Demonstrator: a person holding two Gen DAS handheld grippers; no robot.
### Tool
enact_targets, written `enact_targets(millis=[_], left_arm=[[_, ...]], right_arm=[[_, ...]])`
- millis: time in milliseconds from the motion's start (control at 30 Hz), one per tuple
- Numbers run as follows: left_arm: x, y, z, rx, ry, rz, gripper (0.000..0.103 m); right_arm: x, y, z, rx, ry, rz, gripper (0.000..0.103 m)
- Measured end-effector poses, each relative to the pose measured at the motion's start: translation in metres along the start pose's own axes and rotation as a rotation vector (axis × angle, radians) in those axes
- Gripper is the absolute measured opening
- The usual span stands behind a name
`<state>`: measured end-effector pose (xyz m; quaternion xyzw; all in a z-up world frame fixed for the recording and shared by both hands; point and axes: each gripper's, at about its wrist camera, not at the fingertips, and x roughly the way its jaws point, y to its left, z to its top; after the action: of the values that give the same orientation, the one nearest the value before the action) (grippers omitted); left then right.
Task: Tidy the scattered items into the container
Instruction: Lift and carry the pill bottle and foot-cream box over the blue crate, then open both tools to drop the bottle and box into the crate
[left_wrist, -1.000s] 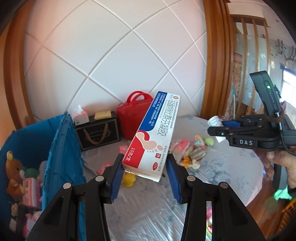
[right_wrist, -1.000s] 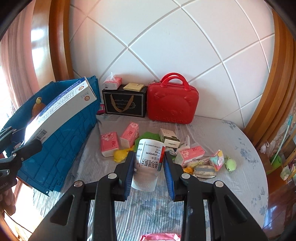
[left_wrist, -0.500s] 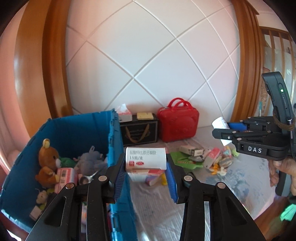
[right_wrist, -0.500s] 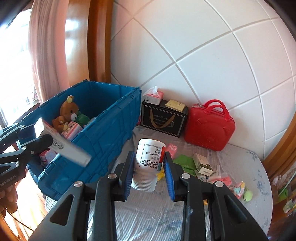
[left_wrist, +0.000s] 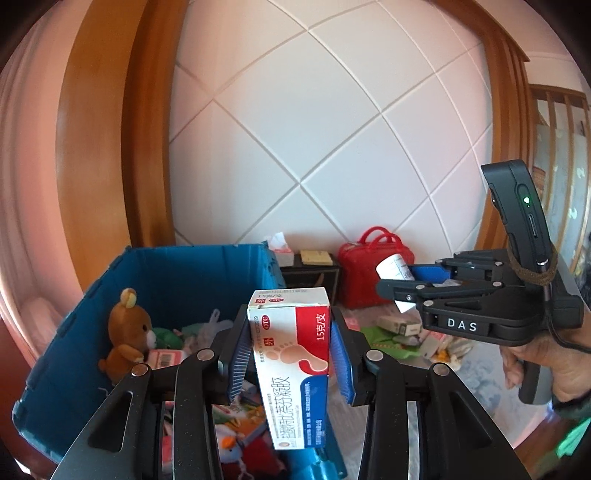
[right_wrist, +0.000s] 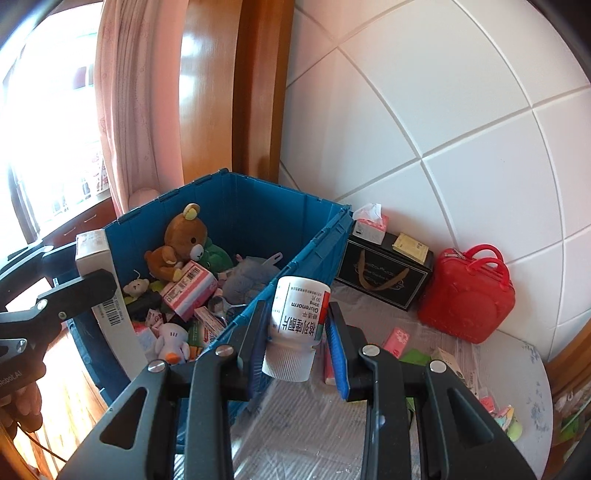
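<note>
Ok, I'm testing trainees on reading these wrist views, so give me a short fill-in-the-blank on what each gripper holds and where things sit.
1. The left gripper is shut on a ____ box printed with a footprint.
2. The right gripper holds a white medicine bottle with its cap pointing ____.
3. The brown teddy bear lies inside the ____ crate.
4. The red handbag stands against the white ____ wall.

Missing words: ointment; down; blue; tiled

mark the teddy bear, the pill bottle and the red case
teddy bear (right_wrist: 184, 242): right wrist view, face.
pill bottle (right_wrist: 299, 314): right wrist view, label.
red case (right_wrist: 469, 295): right wrist view, front panel.
</note>
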<state>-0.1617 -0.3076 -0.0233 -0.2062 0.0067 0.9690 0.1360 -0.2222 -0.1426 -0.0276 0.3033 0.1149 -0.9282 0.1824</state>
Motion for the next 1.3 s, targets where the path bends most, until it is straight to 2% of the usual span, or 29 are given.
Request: enact_targets(millis=[400,733,1300], left_arm=[[-0.009,0.060,0.005,-0.018,0.008,0.101,0.038],[-0.018,0.105,0.004,-0.041,-0.001,0.163,0.038],[-0.005,0.139,0.015,-0.055,0.008,0.214,0.038]], right_arm=[[0.017,0.066,0.046,-0.057,-0.037,0.080,0.030],[0.031,0.115,0.065,-0.089,-0.045,0.138,0.030],[0.050,0.145,0.090,-0.107,-0.051,0.173,0.030]])
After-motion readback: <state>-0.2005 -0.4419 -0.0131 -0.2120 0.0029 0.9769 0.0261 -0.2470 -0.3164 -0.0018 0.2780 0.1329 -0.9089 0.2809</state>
